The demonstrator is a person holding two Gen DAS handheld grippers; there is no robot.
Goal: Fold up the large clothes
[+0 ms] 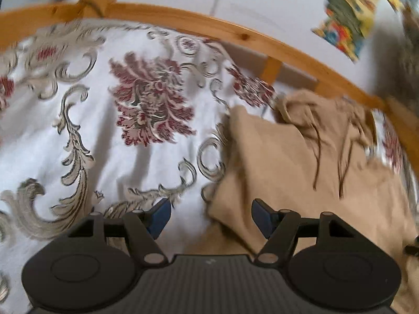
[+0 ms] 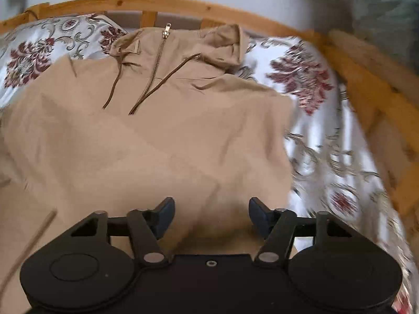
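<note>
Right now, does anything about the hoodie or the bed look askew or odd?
Nothing looks damaged. The tan hoodie lies on the floral bedspread, its hood bunched against the wooden bed rail and its drawstrings splayed unevenly. Both grippers, left and right, are open and hold nothing.

Left gripper point(image 1: 210, 216): matte black body with a ribbed centre plate, two round discs, angled link arms on silver pivot pins, and dark blue fingertip pads point(image 1: 159, 218). Right gripper point(image 2: 211, 216): same build, smooth centre plate bearing one small silver screw, blue pads point(image 2: 258, 213).
</note>
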